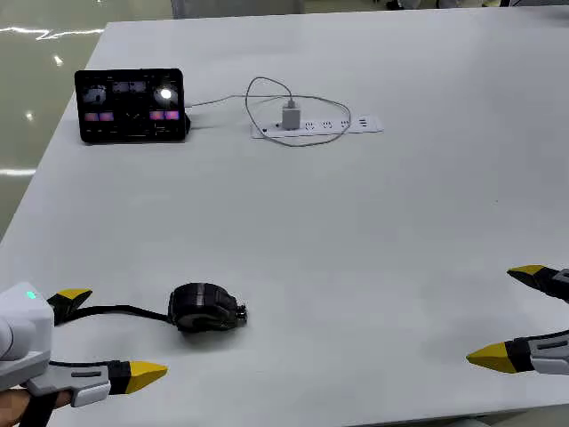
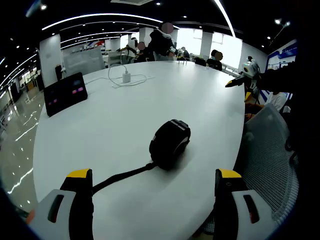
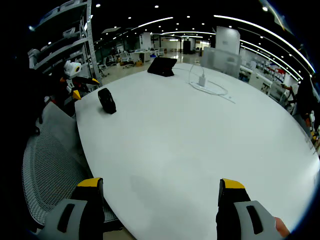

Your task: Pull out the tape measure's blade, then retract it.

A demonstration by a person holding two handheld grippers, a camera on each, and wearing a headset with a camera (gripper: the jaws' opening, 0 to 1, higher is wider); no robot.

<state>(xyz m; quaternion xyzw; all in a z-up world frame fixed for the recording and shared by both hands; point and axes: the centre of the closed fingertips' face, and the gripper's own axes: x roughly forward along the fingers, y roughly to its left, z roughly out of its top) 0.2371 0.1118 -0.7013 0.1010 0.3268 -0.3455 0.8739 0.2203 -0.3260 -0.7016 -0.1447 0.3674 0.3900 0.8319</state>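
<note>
Left tool is hovering at the near left edge of the table, with its jaws standing wide apart and gripping nothing. Right tool is hovering at the near right edge, jaws also spread wide and empty, well apart from the left one. A mesh chair is sitting just off the table edge below the right tool. Tape measure, a black case, is lying on the table just beyond the left tool, lining up between its jaws in the left gripper view but not inside them. Its black strap is trailing back along the table toward one left jaw; I cannot tell whether it is touching that jaw. In the right gripper view the tape measure is showing far off to the left, near the left tool. Further out, a white power strip is lying flat with a white charger plugged into it. A dark tablet is standing propped up at the far left with its screen lit.
</note>
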